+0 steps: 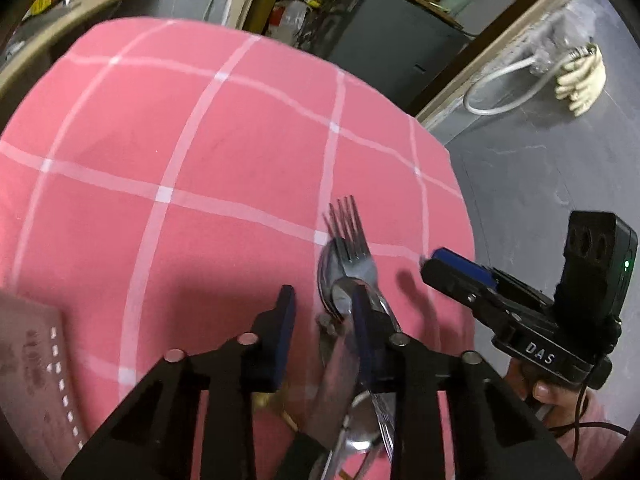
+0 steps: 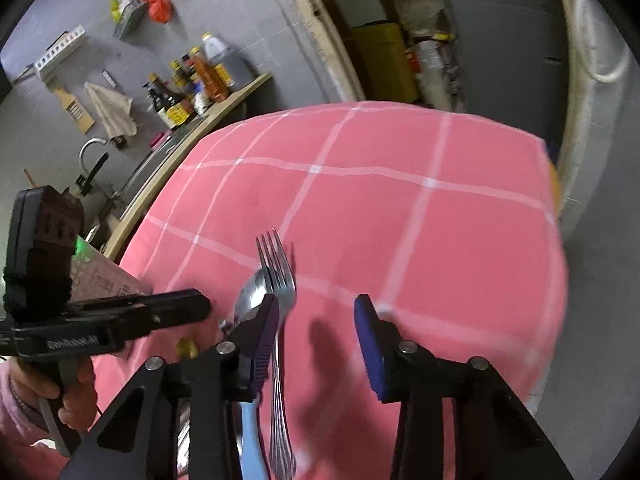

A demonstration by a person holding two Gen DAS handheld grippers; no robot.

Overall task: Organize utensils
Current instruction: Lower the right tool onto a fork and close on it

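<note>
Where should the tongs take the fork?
Likely at the fork's neck or upper handle, just behind the tines, coming down from above with the pads either side of the handle. It lies flat on the cloth, overlapping the spoon, so the bare, narrow handle on its right offers the cleaner pinch.

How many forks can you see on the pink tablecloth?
1. The fork lies across a spoon on the pink tablecloth, tines pointing away. More cutlery sits heaped under the grippers, so another fork may be hidden there.
</note>
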